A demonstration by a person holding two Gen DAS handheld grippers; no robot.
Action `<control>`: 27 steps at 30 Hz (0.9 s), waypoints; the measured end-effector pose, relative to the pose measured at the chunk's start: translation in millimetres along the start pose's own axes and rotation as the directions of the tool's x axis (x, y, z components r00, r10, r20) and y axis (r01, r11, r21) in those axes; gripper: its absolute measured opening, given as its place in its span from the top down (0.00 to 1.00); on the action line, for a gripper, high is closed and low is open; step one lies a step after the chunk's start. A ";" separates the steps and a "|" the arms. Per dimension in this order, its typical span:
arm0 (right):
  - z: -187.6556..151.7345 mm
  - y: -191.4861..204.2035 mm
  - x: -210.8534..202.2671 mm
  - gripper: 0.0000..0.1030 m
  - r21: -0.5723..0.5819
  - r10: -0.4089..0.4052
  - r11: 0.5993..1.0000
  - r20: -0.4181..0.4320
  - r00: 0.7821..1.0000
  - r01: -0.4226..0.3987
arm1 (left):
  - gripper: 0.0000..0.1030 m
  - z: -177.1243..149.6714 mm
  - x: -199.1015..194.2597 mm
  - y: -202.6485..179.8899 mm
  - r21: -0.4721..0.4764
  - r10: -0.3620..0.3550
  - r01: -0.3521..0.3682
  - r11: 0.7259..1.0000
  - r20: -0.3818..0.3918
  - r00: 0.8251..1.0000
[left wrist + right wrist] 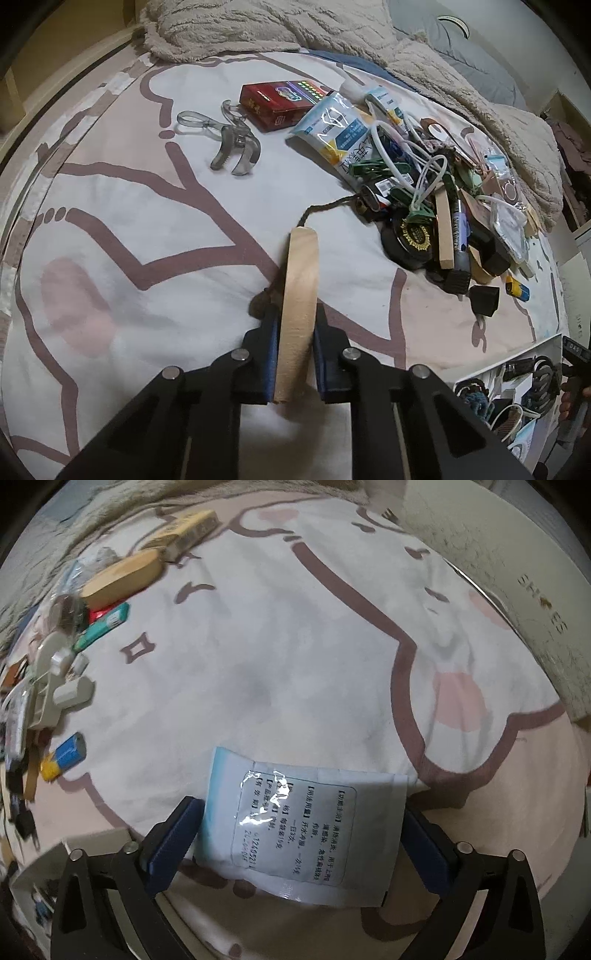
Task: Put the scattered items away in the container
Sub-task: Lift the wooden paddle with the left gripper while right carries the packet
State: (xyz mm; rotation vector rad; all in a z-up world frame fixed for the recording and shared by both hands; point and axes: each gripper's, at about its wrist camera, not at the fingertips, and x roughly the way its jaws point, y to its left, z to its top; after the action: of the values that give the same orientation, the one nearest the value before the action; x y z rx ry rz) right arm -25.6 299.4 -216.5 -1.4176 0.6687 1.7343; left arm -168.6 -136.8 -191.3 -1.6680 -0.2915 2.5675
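Bedsheet [155,206] with brown line print carries everything. Clutter pile [436,206] of cables, packets and blocks sits right of the left gripper [295,354]; container [517,391] sits at lower right of it. Left gripper is clamped on a wooden ring [298,314] with a brown cord. Right gripper [295,838] is spread wide, a white medicine sachet [306,827] lying between its fingers; whether they touch it is unclear.

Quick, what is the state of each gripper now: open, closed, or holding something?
Left gripper: closed on a wooden strip.
Right gripper: jaws wide, a white sachet between them; whether it is gripped cannot be told.
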 end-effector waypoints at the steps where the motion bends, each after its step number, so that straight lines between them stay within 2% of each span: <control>1: -4.5 0.5 -2.3 0.06 -0.030 0.004 1.000 0.022 1.000 -0.003 | 0.85 0.3 -0.5 0.1 -0.003 -0.002 0.002 1.000 0.004 1.000; 4: -16.1 -2.5 -9.0 0.13 -0.079 0.026 0.997 0.073 0.997 -0.020 | 0.85 0.6 -3.9 1.4 -0.014 -0.010 0.010 1.000 0.014 1.000; 11: -28.8 -19.3 -24.2 0.24 -0.088 0.128 0.989 0.142 0.982 -0.116 | 0.85 0.9 -19.7 -0.1 -0.024 -0.025 0.026 0.999 0.054 0.998; 14: -9.6 -19.9 -13.1 0.25 -0.117 0.164 0.983 0.182 0.970 -0.144 | 0.85 -0.5 -28.4 -0.7 -0.027 -0.026 0.029 0.999 0.079 0.996; 15: -8.7 -19.7 -24.4 0.26 -0.123 0.170 0.981 0.191 0.967 -0.149 | 0.85 -0.8 -30.3 -1.3 -0.028 -0.029 0.032 0.999 0.084 0.996; 17: 19.3 -11.9 -24.0 0.26 -0.130 0.181 0.979 0.209 0.961 -0.156 | 0.85 -1.0 -34.8 -3.2 -0.023 -0.034 0.037 0.999 0.097 0.995; 19: 14.2 -24.3 -35.5 0.26 -0.138 0.191 0.977 0.228 0.955 -0.162 | 0.85 -0.7 -38.4 -4.4 -0.022 -0.037 0.040 0.999 0.108 0.993; 24: 18.5 -26.3 -47.1 0.26 -0.162 0.243 0.965 0.253 0.937 -0.206 | 0.85 -1.6 -42.5 -3.1 -0.027 -0.044 0.048 0.998 0.117 0.992; 27: 8.3 -29.7 -60.9 0.26 -0.180 0.270 0.957 0.264 0.926 -0.227 | 0.85 -1.7 -44.2 0.7 -0.042 -0.047 0.053 0.998 0.122 0.991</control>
State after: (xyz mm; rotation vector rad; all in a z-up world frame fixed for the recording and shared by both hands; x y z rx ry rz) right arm -1.3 307.9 -153.3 -1.1791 0.5912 2.1780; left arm -148.9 -144.3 -152.4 -1.5012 -0.3959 2.6484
